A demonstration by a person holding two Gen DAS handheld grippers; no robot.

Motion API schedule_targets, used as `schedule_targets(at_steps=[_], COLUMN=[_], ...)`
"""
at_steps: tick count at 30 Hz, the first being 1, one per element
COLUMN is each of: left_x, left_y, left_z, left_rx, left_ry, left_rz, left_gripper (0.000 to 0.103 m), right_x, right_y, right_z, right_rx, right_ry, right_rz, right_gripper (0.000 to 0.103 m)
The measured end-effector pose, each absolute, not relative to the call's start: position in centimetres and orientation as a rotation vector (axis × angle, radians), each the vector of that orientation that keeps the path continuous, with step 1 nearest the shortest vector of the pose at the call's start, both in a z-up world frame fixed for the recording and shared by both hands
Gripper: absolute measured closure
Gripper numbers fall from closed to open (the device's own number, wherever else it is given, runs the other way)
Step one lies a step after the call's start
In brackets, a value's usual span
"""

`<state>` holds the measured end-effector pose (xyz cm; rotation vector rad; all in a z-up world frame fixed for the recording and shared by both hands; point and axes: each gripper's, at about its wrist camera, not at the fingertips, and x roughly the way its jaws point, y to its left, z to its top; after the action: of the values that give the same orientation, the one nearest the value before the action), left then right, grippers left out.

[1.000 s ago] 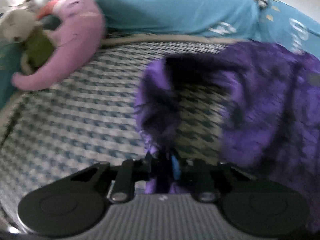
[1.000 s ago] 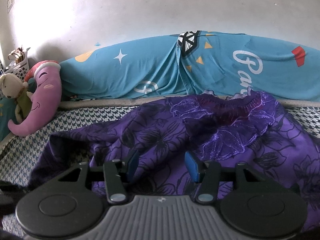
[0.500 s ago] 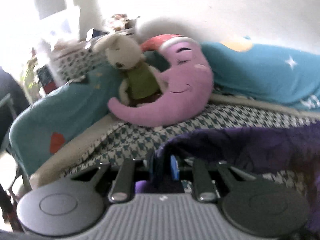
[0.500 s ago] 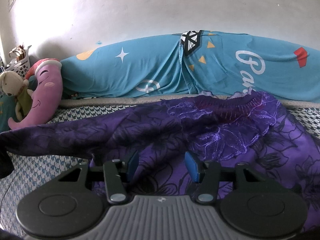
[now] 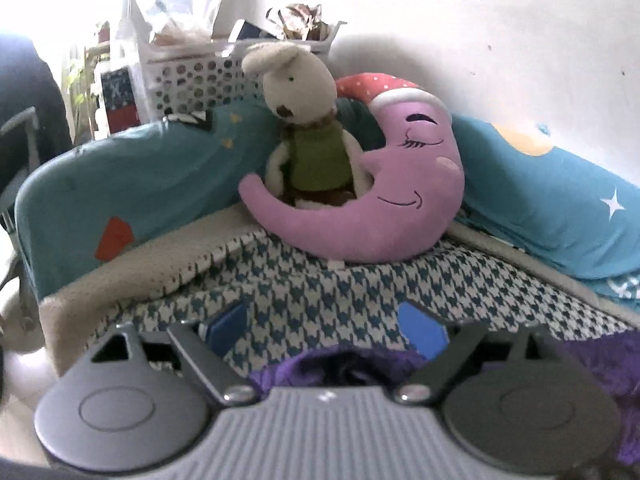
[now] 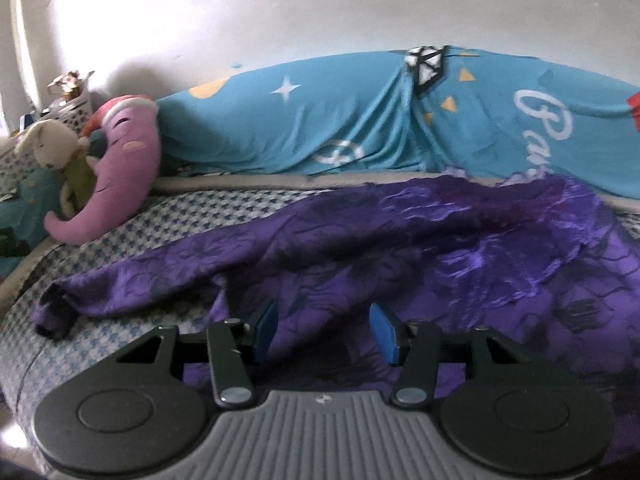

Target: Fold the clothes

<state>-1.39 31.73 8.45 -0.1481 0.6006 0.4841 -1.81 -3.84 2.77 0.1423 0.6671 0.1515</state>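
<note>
Left claw (image 5: 326, 330): jaws spread wide, nothing between them — the blue pads frame bare houndstooth bed cover (image 5: 320, 292).
Purple garment, left view (image 5: 360, 368): a bunched edge lies just under and behind the left claw's pads, close to the body, and runs off to the right.
Plush rabbit (image 5: 308, 136): in a green top, sitting in the curve of the pink moon pillow (image 5: 400, 200), well beyond the claw.
White basket (image 5: 200, 76): behind the rabbit, filled with clutter.
Sleeve (image 6: 132, 292): stretched out flat to the left across the bed cover, its cuff at the far left.
Right claw (image 6: 323, 330): jaws apart, gripping nothing — low over the garment, with purple floral cloth showing between and beyond the pads.
Garment body (image 6: 500, 260): spread to the right, reaching the blue printed bolster (image 6: 360, 128) along the wall.
</note>
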Motion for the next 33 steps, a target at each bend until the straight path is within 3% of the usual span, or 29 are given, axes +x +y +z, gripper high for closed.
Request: schedule_targets(at_steps=[12, 25, 33], left_x=[-0.8, -2.2, -0.9], left_y=[36.8, 40.4, 40.4], left_z=[5.1, 2.8, 1.2], left_rx=[-0.396, -0.779, -0.756], left_ry=[0.802, 0.889, 0.925], left_rz=[0.444, 0.254, 0.291], left_gripper=[0.015, 0.008, 0.007], right_x=[-2.8, -4.4, -5.1], right_y=[1.0, 7.1, 9.7], right_z=[3.1, 1.4, -0.4], right_rx=[0.101, 0.037, -0.034], right_ry=[0.654, 0.668, 0.702], right_rz=[0.397, 0.627, 0.685], right_gripper=[0.052, 0.051, 0.038])
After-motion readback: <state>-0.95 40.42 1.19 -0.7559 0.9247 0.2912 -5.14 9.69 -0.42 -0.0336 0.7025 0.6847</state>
